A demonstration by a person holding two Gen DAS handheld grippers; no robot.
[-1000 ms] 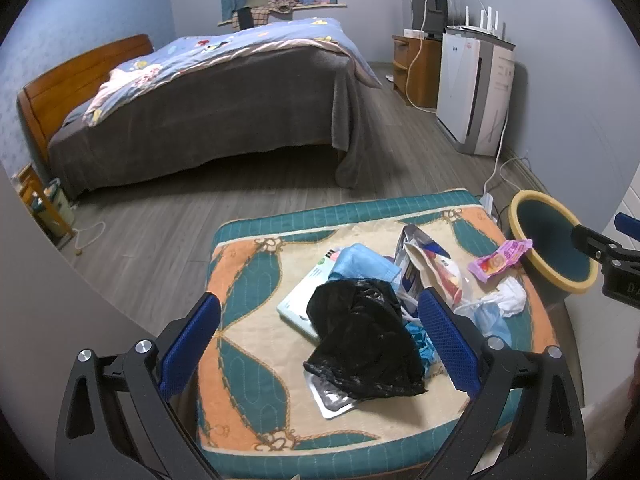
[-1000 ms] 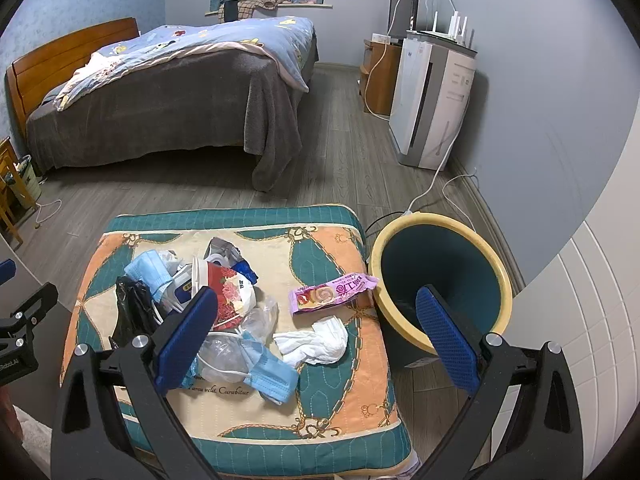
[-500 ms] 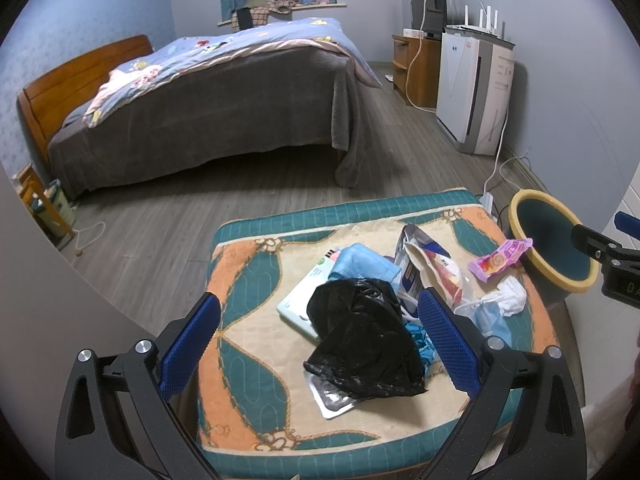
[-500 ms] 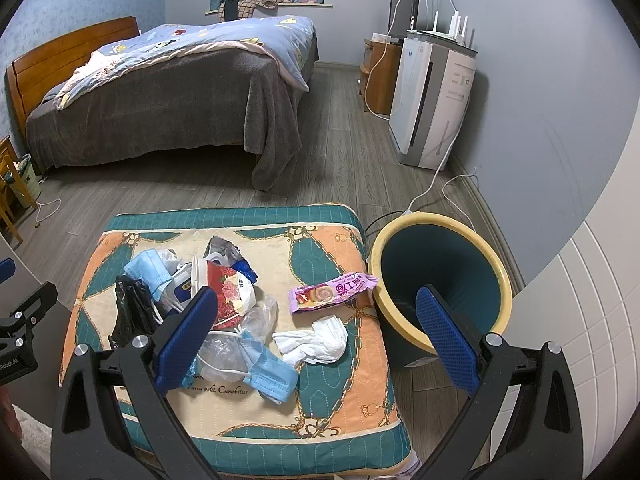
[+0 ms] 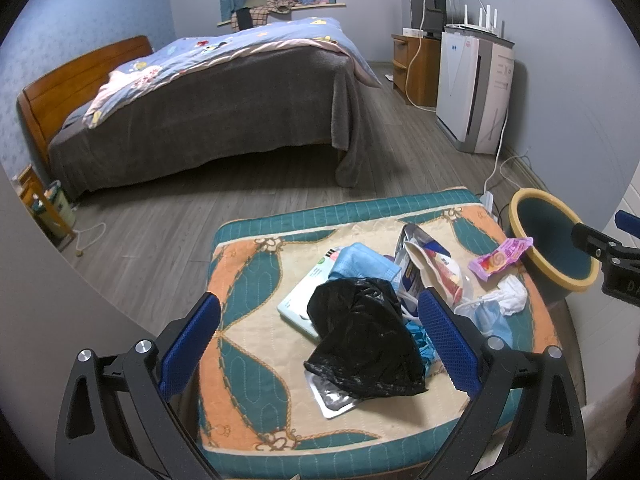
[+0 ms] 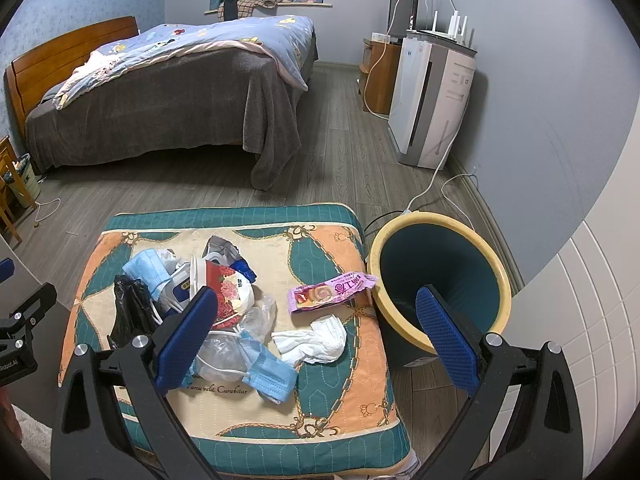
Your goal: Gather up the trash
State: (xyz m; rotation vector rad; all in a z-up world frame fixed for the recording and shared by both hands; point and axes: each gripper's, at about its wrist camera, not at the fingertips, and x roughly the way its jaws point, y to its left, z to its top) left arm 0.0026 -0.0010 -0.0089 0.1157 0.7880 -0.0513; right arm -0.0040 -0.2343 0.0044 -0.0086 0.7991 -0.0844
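Observation:
Trash lies piled on a patterned cushion. A black plastic bag lies nearest my left gripper, which is open and empty above it. A pink wrapper, a white crumpled tissue, a blue face mask, a clear plastic bag and a red flowered paper cup lie before my right gripper, open and empty above them. A yellow-rimmed bin stands right of the cushion.
A bed with a grey cover stands across the wood floor. A white air purifier and a wooden cabinet line the right wall, with a white cable running to the floor near the bin.

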